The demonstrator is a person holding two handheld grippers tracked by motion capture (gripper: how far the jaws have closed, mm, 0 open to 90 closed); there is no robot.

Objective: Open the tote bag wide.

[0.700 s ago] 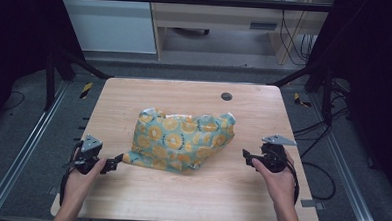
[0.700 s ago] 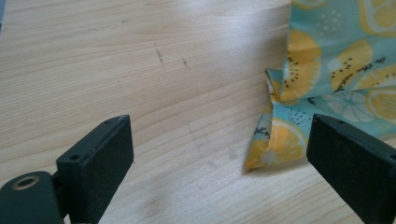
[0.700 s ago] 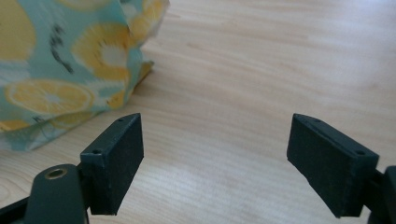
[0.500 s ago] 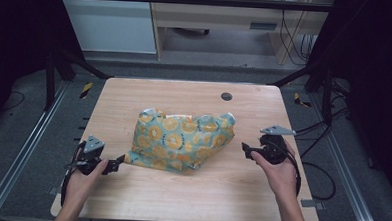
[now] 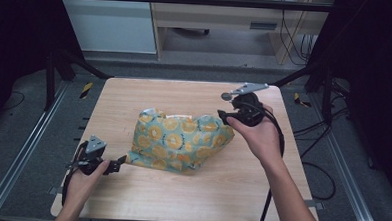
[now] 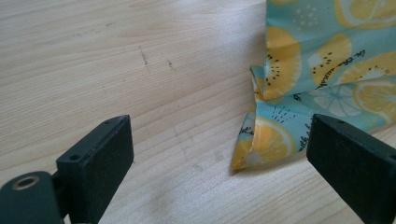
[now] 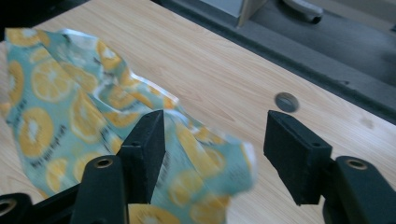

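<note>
A teal bag [image 5: 180, 140] printed with orange citrus slices lies crumpled in the middle of the wooden table [image 5: 190, 200]. My left gripper [image 5: 119, 163] rests low at the table's near left, open, with its jaws pointing at the bag's near left corner [image 6: 261, 144]. That corner lies on the wood between and just beyond the jaws of the left gripper [image 6: 219, 137]. At the bag's far right end, my right gripper [image 5: 224, 115] is held above the table, open. In the right gripper view, the bag's [image 7: 56, 102] blurred right corner [image 7: 219, 161] sits between the spread jaws of the right gripper [image 7: 217, 128].
A small dark round hole [image 7: 286, 101] marks the table near its far edge. Metal frame rails [image 5: 22, 153] run along both sides of the table, and a light cabinet [image 5: 108, 21] stands beyond it. Bare wood lies in front of the bag.
My right gripper has moved from the table's right edge forward and left to the bag's far right corner. The left gripper has barely shifted.
</note>
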